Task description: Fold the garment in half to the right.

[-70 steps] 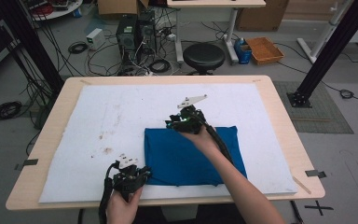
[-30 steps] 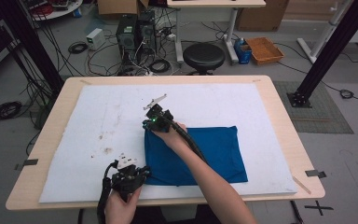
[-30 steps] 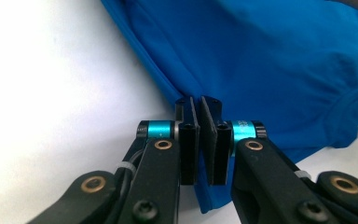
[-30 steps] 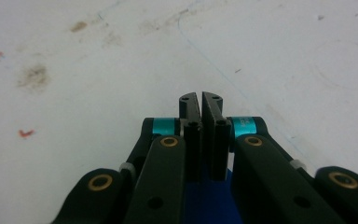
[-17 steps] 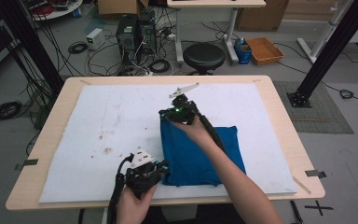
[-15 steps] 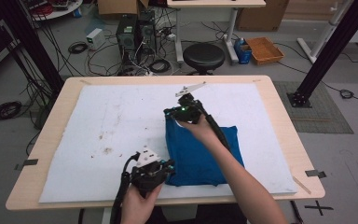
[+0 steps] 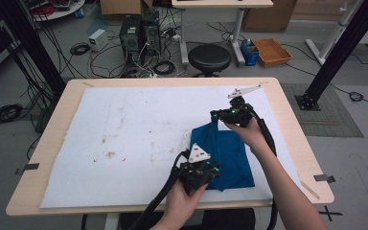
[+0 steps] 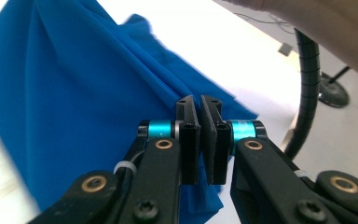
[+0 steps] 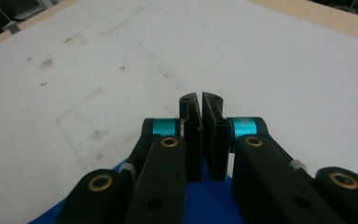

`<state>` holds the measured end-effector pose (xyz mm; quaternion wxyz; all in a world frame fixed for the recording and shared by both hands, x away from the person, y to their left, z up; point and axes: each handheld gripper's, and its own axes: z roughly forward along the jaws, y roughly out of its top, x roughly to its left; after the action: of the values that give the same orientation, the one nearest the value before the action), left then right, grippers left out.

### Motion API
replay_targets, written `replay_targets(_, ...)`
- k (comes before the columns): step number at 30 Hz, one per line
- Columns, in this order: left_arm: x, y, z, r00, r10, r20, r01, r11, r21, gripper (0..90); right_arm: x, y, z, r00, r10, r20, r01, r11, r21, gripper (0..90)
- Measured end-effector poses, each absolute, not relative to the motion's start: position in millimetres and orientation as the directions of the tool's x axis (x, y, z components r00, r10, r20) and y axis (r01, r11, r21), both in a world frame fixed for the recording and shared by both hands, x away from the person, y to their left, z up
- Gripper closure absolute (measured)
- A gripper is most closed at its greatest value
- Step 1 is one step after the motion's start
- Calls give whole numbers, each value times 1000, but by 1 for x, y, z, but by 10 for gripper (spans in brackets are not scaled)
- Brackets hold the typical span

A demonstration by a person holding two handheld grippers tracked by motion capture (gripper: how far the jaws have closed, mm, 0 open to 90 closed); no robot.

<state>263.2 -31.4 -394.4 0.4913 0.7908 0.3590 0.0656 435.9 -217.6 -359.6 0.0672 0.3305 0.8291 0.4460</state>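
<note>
Gripping opposite corners of the blue cloth (image 7: 227, 153), both grippers' jaws are clamped on it: left gripper (image 7: 206, 172) near, right gripper (image 7: 220, 116) far; cloth bunched on the worktop's (image 7: 124, 124) right half.

Wooden bench (image 7: 287, 124) w/ stained white sheet (image 7: 139, 124); black stool (image 7: 209, 56), PC tower (image 7: 131, 34), orange tray (image 7: 271, 50) on floor behind.

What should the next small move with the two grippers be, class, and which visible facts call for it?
Probably carry both held edges a little further right and lower them, to finish the fold. The left gripper and right gripper are each shut on the left edge of the blue cloth, which is lifted off the white mat and bunched in pleats over its right part rather than lying flat.
</note>
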Motion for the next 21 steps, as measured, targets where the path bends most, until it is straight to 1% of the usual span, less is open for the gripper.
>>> replay_targets(9,274,-78,-409,757,604,-250,510,-305,804,857,438,-259,-377,-740,655,153,518,409,752,877)
replay_targets(13,276,-90,-415,759,602,-250,511,-313,800,857,439,-273,-385,-730,671,128,523,428,737,877)
replay_targets(21,280,-106,-422,761,603,-240,510,-327,796,857,440,-289,-395,-701,703,116,546,424,723,877)
